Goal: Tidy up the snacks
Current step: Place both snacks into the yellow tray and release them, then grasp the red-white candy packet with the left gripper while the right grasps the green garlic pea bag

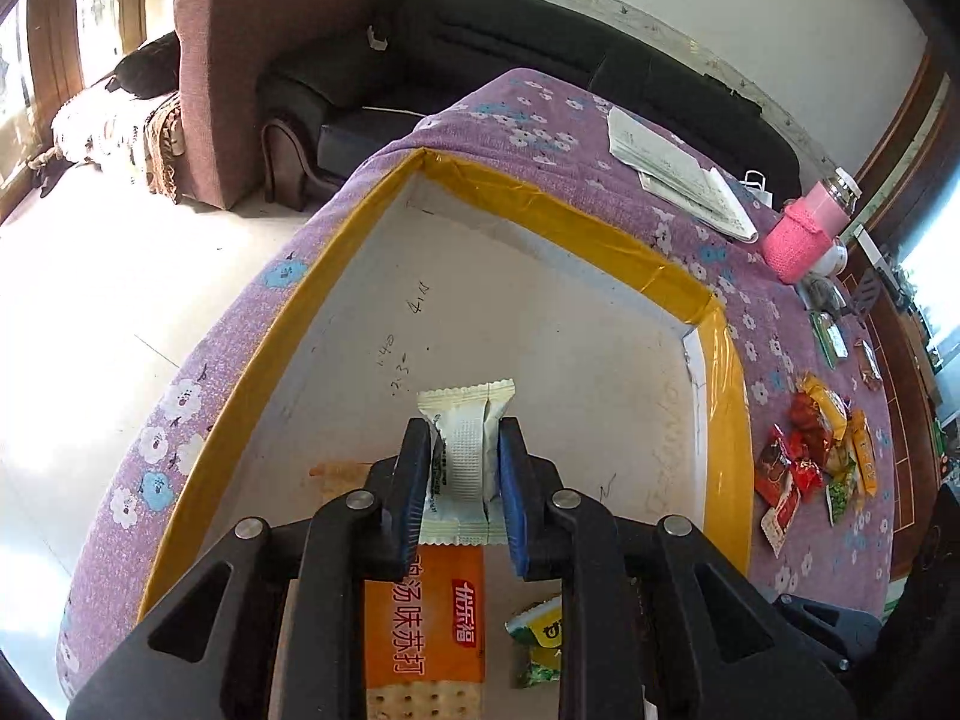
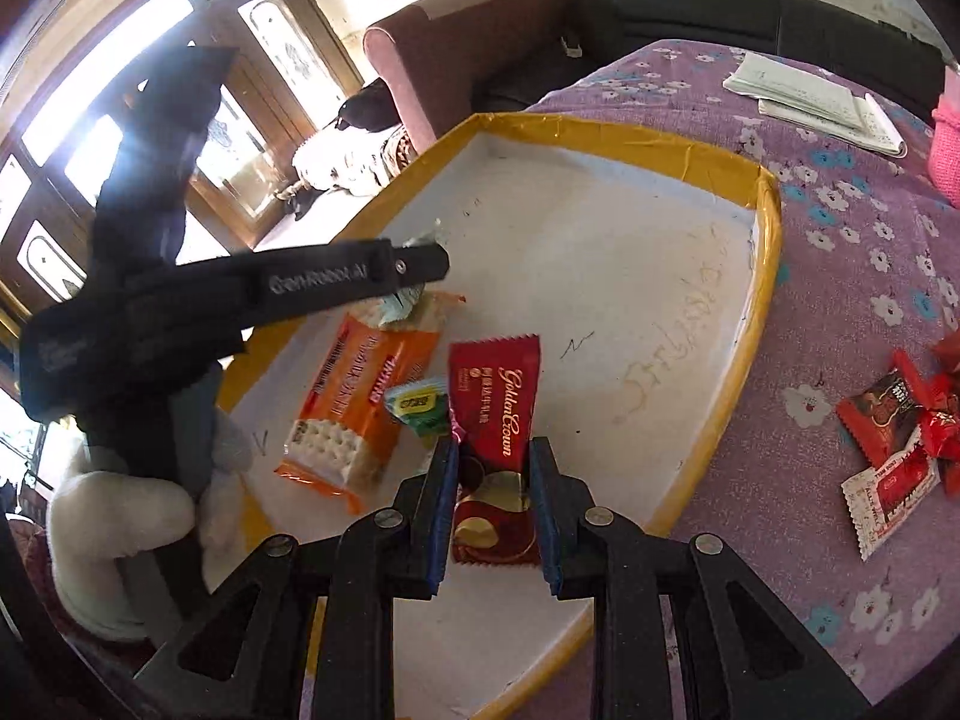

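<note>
White snack packet point(image 1: 465, 441) pinched in nearly closed left gripper point(image 1: 465, 468) and red wafer packet point(image 2: 495, 420) clamped in right gripper point(image 2: 493, 498), both over yellow-rimmed tray point(image 1: 600, 228): drop-off step, next lower and release beside orange crackers point(image 2: 354, 408).

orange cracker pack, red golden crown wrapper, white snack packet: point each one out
orange cracker pack point(image 2: 354, 402), right wrist view, middle of its front
red golden crown wrapper point(image 2: 495, 402), right wrist view, printed upper half
white snack packet point(image 1: 468, 444), left wrist view, ribbed back seam
</note>
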`<control>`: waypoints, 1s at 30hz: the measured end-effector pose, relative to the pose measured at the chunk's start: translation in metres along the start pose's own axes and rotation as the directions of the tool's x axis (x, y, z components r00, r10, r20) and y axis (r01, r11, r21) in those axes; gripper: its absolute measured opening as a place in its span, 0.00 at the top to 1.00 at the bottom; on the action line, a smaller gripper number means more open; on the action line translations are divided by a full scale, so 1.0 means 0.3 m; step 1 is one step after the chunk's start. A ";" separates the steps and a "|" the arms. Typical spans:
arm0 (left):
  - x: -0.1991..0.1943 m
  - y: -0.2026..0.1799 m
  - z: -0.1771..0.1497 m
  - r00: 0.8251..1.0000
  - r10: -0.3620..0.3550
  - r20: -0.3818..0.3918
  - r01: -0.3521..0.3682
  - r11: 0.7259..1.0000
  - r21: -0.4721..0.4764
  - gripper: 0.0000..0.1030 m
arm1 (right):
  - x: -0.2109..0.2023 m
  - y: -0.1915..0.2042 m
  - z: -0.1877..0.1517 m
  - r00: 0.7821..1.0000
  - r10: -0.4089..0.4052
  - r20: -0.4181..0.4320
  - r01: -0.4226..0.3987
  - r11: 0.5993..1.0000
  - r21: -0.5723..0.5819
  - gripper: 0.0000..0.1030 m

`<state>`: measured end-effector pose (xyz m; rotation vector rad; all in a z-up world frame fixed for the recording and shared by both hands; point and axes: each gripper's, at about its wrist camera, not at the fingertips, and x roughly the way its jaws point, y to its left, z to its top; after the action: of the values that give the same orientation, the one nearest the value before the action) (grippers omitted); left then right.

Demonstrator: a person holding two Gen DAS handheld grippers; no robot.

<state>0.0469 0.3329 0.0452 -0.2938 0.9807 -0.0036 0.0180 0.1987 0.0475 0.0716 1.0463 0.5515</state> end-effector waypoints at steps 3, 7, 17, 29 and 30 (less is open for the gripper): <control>-0.017 0.024 0.009 1.000 -0.018 0.003 0.018 0.999 -0.028 0.58 | 0.007 0.009 -0.004 1.000 -0.020 0.014 0.020 1.000 0.004 0.73; -0.059 0.024 0.012 0.999 -0.042 0.025 0.044 0.998 -0.055 0.58 | -0.052 0.009 -0.011 0.999 0.000 0.051 0.000 1.000 0.000 0.64; -0.286 -0.233 -0.086 0.968 -0.219 0.119 0.212 0.974 0.076 0.33 | -0.401 -0.295 -0.133 0.971 -0.084 0.223 0.060 0.992 0.112 0.51; -0.007 -0.643 -0.215 0.957 -0.257 -0.132 0.282 0.931 0.231 0.33 | -0.516 -0.829 -0.259 0.947 -0.239 0.214 0.108 0.865 0.491 0.45; 0.019 -0.662 -0.219 0.960 -0.242 -0.140 0.270 0.933 0.238 0.33 | -0.503 -0.839 -0.257 0.945 -0.250 0.211 0.115 0.858 0.501 0.44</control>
<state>0.0219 0.1254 0.0553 -0.1839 1.0313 -0.3858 -0.0034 -0.1039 0.0503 0.4731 0.8896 0.0866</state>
